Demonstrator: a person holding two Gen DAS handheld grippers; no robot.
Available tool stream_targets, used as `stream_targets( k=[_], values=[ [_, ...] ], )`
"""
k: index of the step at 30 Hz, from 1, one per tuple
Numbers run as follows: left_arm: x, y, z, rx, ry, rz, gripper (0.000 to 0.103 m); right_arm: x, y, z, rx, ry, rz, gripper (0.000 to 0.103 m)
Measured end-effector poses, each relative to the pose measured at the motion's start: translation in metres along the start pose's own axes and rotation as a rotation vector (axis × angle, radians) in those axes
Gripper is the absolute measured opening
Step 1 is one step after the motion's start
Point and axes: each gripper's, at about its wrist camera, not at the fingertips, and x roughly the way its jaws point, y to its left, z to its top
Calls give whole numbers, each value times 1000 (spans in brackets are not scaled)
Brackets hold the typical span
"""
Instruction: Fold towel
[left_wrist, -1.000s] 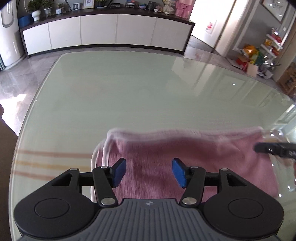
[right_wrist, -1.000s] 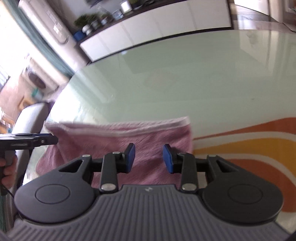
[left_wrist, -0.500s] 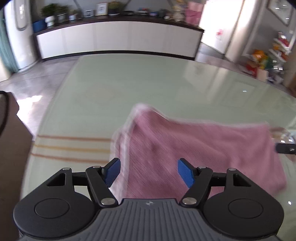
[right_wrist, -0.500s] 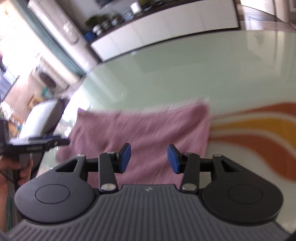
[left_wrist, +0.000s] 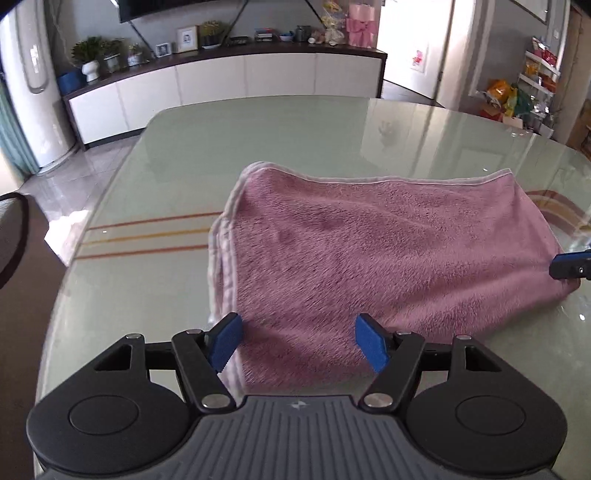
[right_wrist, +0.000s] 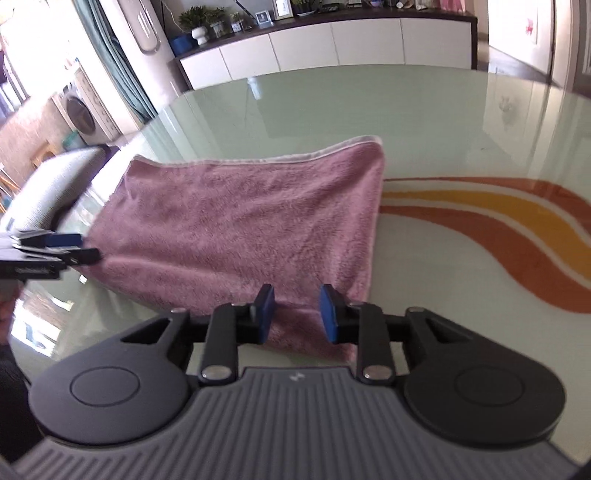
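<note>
A pink towel (left_wrist: 388, 258) lies folded on the glass table (left_wrist: 258, 133), its white-trimmed edge at the far side. It also shows in the right wrist view (right_wrist: 240, 229). My left gripper (left_wrist: 299, 341) is open and empty, just above the towel's near left corner. My right gripper (right_wrist: 297, 314) is open and empty over the towel's near right corner. The right gripper's fingertips (left_wrist: 569, 266) show at the right edge of the left wrist view. The left gripper's fingertips (right_wrist: 62, 245) show at the left of the right wrist view.
The table has orange and yellow stripes (right_wrist: 517, 229) to the right of the towel and thin stripes (left_wrist: 147, 236) to its left. A chair (right_wrist: 40, 192) stands at the table's left edge. A white sideboard (left_wrist: 221, 85) stands behind the table.
Both grippers have pulled back and risen away from the towel. The left gripper's jaws have opened wider. The towel has settled flat on the table.
</note>
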Motion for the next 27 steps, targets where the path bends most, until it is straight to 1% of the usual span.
stream_targets(
  k=[1,2,3,5,6,7,9,10,11,12,13,14,15,16,18,19,20,21,22,23,25,26,27],
  values=[
    [-6,-3,4,17,-20,14,70,-8,9,-1,-78,-39,-46,39],
    [-11,-8,8,38,-46,24,70,-11,20,-4,-162,-90,-82,40],
    [-18,-11,12,56,-73,19,70,-9,30,-8,-210,-124,-98,40],
    [-24,-21,24,74,-120,-16,76,1,42,-16,-267,-153,-108,40],
    [-20,-31,33,82,-138,-42,87,6,48,-19,-295,-166,-113,40],
    [-15,-45,38,93,-144,-50,91,12,52,-23,-310,-166,-112,40],
    [-3,-65,40,122,-132,-45,91,22,61,-31,-330,-160,-131,40],
    [6,-77,38,149,-113,-50,91,24,64,-35,-339,-164,-151,44],
    [15,-82,32,164,-94,-30,91,23,63,-36,-334,-161,-172,52],
    [24,-87,24,177,-74,-1,91,20,60,-36,-322,-154,-185,57],
    [27,-82,14,163,-76,10,96,19,55,-34,-298,-145,-191,66],
    [26,-69,5,101,-78,1,100,18,48,-32,-267,-133,-197,73],
    [25,-54,-4,28,-78,-11,103,19,41,-30,-232,-119,-196,73],
    [21,-47,-9,6,-78,-5,103,20,35,-28,-203,-107,-186,73],
    [13,-36,-17,-7,-78,17,102,24,37,-29,-195,-116,-192,69],
    [8,-35,-18,0,-76,35,98,23,39,-28,-207,-137,-204,60],
    [3,-35,-17,12,-73,55,94,22,42,-27,-217,-156,-210,57],
    [-7,-34,-15,22,-92,102,92,19,46,-26,-227,-191,-203,57],
    [-15,-33,-12,16,-127,129,92,16,50,-22,-225,-243,-172,55],
    [-22,-31,-10,4,-152,127,92,17,54,-18,-208,-275,-136,52],
    [-28,-30,7,-44,-222,23,93,23,58,-14,-176,-280,-85,50],
    [-27,-32,13,-49,-239,-7,94,28,60,-11,-158,-273,-49,48],
    [-21,-40,24,-35,-259,-41,97,34,62,-8,-140,-267,-12,48]
  ],
)
